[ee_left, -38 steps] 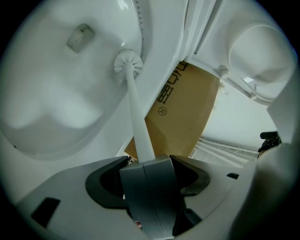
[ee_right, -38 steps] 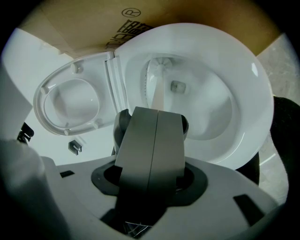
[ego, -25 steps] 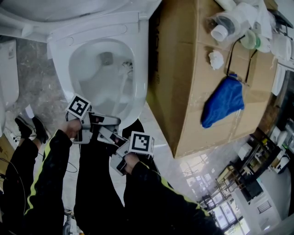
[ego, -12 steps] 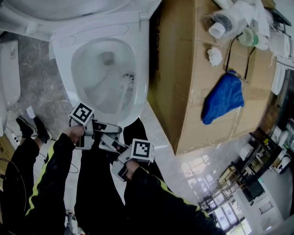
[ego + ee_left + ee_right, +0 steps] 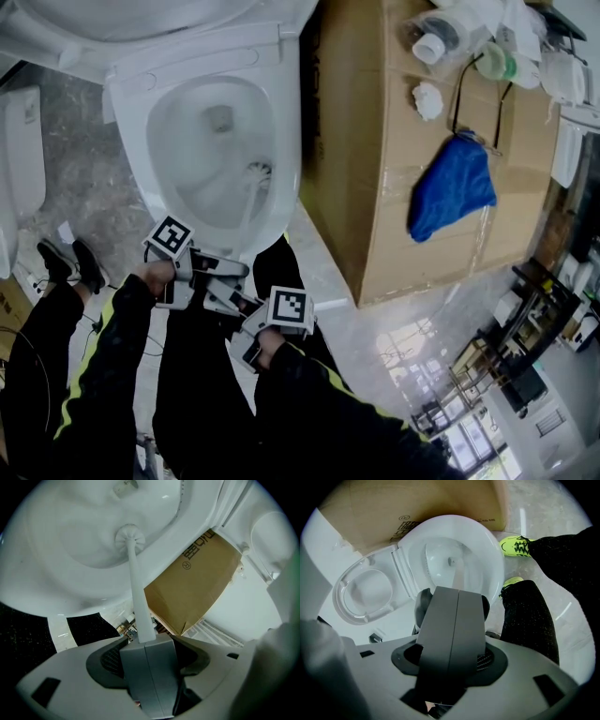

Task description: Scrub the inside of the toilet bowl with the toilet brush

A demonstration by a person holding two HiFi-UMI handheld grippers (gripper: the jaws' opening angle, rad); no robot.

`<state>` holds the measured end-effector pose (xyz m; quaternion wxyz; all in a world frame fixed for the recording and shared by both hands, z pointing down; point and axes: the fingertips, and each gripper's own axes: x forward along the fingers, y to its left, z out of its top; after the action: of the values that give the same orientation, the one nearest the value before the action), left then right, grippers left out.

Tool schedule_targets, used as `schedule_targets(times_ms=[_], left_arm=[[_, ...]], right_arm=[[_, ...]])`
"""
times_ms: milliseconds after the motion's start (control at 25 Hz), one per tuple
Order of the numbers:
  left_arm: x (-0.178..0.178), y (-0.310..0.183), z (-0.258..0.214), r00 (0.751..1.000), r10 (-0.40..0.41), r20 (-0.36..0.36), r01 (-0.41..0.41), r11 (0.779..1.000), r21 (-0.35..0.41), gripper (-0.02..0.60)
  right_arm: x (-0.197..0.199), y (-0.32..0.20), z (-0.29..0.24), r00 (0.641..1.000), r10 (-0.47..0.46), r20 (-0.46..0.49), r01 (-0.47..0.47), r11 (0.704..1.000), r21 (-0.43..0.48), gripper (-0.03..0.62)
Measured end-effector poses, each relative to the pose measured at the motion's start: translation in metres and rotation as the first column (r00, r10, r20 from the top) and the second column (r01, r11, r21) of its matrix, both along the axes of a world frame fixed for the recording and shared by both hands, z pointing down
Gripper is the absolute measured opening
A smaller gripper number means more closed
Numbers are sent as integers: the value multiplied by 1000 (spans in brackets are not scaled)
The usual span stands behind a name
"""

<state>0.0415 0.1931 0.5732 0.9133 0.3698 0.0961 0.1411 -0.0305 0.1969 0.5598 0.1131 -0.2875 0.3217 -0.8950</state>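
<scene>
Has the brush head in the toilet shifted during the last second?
Yes. The toilet brush head has slid away from the drain hole, toward the bowl's front rim nearest the person.

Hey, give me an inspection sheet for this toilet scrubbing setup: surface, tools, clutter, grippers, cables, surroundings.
Surface: pale stone-look floor; white toilet bowl, lid up.
Job's things: toilet brush, head against the bowl's inner wall on the box side.
Clutter: cardboard box beside the toilet carrying a blue cloth, bottles, crumpled tissue.
Grippers: left gripper jaws shut on the brush handle; right gripper jaws together, handle apparently leaving their tip.
Cables: black cord looped on the box.
Surroundings: another white fixture at left; metal racks lower right.
</scene>
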Motion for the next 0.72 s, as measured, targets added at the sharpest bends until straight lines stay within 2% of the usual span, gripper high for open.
schedule_targets(times_ms=[320, 720], left_arm=[[-7, 23, -3, 999, 11, 34, -9, 998, -60, 278], [-22, 34, -2, 995, -12, 96, 20, 996, -84, 279]], right_arm=[[-7, 22, -5, 999, 12, 48, -9, 998, -66, 224], [-20, 36, -6, 993, -9, 114, 25, 990, -136, 219]])
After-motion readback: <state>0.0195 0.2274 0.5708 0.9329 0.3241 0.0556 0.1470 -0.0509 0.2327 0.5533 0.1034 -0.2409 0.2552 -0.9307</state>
